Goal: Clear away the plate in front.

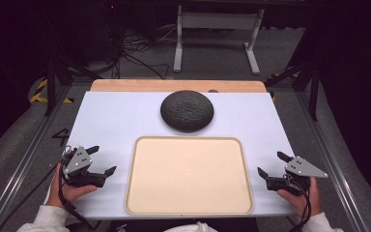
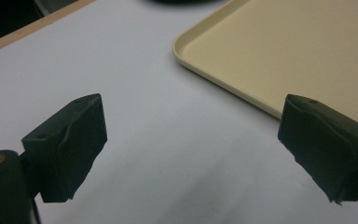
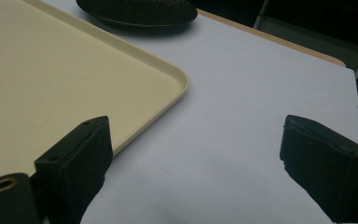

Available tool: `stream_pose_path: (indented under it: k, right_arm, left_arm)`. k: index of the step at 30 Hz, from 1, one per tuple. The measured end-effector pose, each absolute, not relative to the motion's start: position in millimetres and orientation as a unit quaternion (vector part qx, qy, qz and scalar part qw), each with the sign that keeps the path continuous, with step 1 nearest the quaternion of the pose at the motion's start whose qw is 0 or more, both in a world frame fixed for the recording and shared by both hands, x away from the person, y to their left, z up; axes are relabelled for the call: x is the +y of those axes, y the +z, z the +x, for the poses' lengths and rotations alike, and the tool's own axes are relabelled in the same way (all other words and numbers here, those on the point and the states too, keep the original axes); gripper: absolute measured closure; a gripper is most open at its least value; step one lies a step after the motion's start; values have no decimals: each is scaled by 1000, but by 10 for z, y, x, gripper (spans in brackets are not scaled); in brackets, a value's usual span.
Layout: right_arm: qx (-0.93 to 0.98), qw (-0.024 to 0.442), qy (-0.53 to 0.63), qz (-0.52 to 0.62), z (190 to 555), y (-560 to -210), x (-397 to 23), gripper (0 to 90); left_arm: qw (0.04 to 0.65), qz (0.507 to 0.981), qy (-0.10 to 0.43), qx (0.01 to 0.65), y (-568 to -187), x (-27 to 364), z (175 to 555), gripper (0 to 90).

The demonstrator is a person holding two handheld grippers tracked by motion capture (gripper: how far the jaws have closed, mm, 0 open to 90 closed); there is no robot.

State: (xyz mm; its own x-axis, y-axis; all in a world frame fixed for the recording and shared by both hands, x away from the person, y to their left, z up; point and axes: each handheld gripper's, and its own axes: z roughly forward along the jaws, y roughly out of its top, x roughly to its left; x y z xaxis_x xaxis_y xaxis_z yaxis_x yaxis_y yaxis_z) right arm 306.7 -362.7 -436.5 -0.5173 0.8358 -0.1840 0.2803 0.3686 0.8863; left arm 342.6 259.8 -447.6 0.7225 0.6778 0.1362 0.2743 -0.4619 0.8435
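A beige tray (image 1: 189,145) lies empty at the table's near middle. Behind it sits a dark, textured, dome-shaped object (image 1: 187,109). My left gripper (image 1: 101,160) rests left of the tray, jaws wide apart with nothing between them; in the left gripper view the gripper (image 2: 193,154) hovers over white table with the tray's corner (image 2: 186,46) ahead on the right. My right gripper (image 1: 272,164) stands right of the tray, also open and empty. In the right gripper view the gripper (image 3: 193,163) faces the tray's corner (image 3: 179,84) and the dark dome (image 3: 137,11).
The white table surface (image 1: 111,121) has a wooden strip (image 1: 125,85) along its far edge. Beyond the table stand a white metal frame (image 1: 217,34) and loose cables (image 1: 135,53) on a grey floor. Metal rails run along both sides.
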Motion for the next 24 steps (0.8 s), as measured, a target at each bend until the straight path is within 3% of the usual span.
stream_pose_path:
  k: [16, 24]
  right_arm:
    - [763, 322, 419, 372, 3084, -4387, -3602, 98]
    - [767, 320, 414, 371, 3105, -4408, -3594, 98]
  left_arm:
    - [413, 836, 254, 258, -4202, 2489, 3610, 120]
    - [396, 856, 263, 204, -3834, 2047, 4060, 142]
